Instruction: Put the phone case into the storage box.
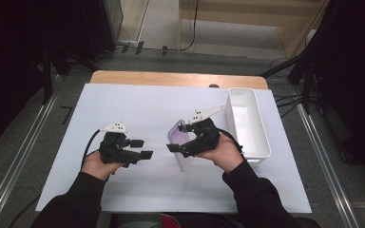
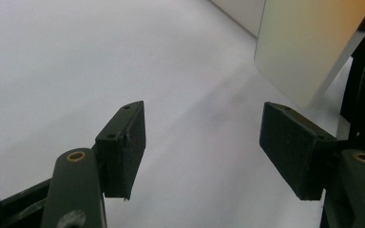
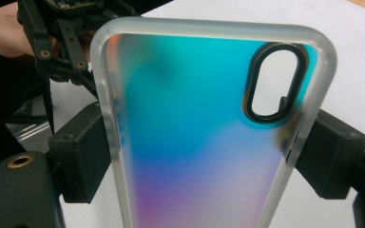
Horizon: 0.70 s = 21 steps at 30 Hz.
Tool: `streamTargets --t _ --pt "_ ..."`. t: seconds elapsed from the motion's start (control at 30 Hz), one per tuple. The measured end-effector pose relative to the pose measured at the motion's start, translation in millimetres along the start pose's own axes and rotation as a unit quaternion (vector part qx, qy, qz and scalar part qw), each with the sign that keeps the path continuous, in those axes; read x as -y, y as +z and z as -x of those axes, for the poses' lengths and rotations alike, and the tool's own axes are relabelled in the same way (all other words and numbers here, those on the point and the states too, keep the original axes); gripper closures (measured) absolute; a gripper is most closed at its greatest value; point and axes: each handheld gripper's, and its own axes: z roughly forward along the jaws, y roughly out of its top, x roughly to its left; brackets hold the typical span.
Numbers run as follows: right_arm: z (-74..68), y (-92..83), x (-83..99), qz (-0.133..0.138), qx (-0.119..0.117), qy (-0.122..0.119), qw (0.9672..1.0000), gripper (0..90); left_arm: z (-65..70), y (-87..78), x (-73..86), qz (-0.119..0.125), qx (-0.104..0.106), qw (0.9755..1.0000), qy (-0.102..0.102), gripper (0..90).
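A phone case (image 3: 199,128) with an iridescent blue-to-purple back, frosted rim and black-ringed camera cutout stands between the jaws of my right gripper (image 3: 197,156), which press on its two long sides. In the high view the case (image 1: 179,142) is held just above the white sheet, right of centre, with my right gripper (image 1: 190,142) shut on it. My left gripper (image 1: 141,149) rests at the left of the sheet, pointing right, jaws wide apart with nothing between them. In the left gripper view the open gripper (image 2: 202,147) faces the pale edge of the case (image 2: 304,47).
A white rectangular bin (image 1: 247,121) stands at the right of the white sheet (image 1: 138,99), close behind my right hand. The wooden table edge (image 1: 171,78) runs along the back. Black stands and cables lie on the floor around the table.
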Motion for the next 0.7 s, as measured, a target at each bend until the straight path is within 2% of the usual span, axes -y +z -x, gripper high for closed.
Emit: streamTargets --t 0.23,0.47,0.7 --pt "0.0 -2.2 0.1 -0.001 -0.001 0.000 1.0000 14.6 1.3 -0.3 9.6 -0.012 -0.005 0.9998 0.012 32.2" --pt "0.6 -8.5 -1.7 0.003 0.007 0.000 1.0000 14.6 1.4 -0.8 15.2 -0.029 -0.011 0.9994 0.015 32.1" --pt "0.5 -13.8 -3.4 0.002 0.013 -0.001 0.9999 14.6 1.3 -3.5 20.9 -0.029 -0.021 0.9991 0.022 32.1"
